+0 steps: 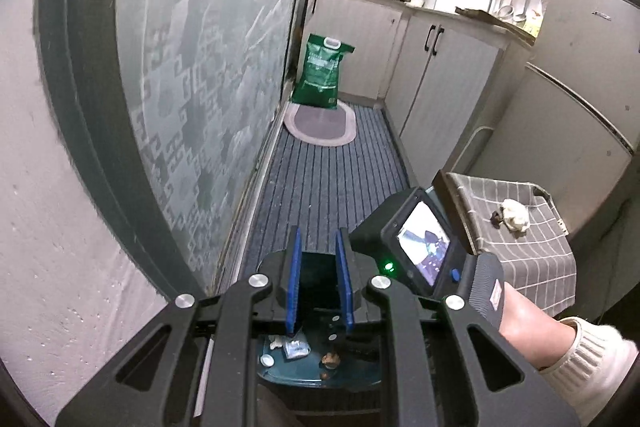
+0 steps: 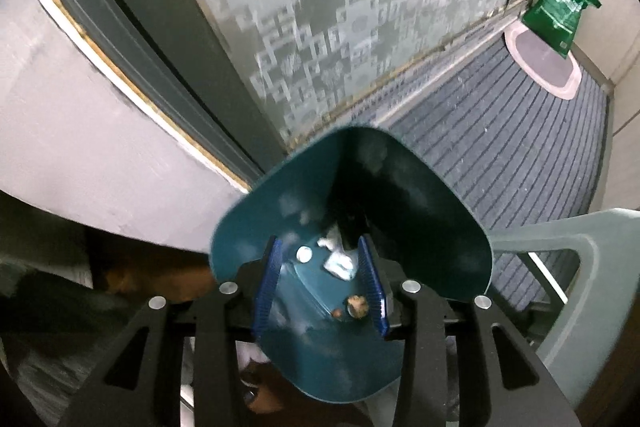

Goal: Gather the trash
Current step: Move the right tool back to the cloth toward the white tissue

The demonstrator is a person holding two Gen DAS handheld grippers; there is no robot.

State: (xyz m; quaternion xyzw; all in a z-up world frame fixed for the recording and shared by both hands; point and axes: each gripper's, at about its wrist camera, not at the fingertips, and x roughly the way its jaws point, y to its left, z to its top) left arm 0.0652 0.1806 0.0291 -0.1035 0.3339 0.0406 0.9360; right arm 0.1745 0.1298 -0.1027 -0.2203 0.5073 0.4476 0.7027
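A teal plastic dustpan (image 2: 420, 227) sits below both tongs, holding crumpled white paper scraps (image 2: 338, 261), a white bottle cap (image 2: 303, 254) and a brown nut-like bit (image 2: 357, 305). The left tongs (image 1: 318, 281) stand narrow around the dustpan's dark upright handle (image 1: 316, 279); whether the blue pads press it cannot be told. The right tongs (image 2: 320, 285) hang steeply over the pan, jaws parted with nothing gripped. Around them are a frosted patterned glass door (image 1: 192, 75), a grey striped floor mat (image 1: 332, 171), a green sack (image 1: 322, 71) and a checked cloth (image 1: 520, 227) carrying a crumpled white wad (image 1: 514, 215). A bare wrist in a cream knitted cuff (image 1: 580, 355) holds the right device.
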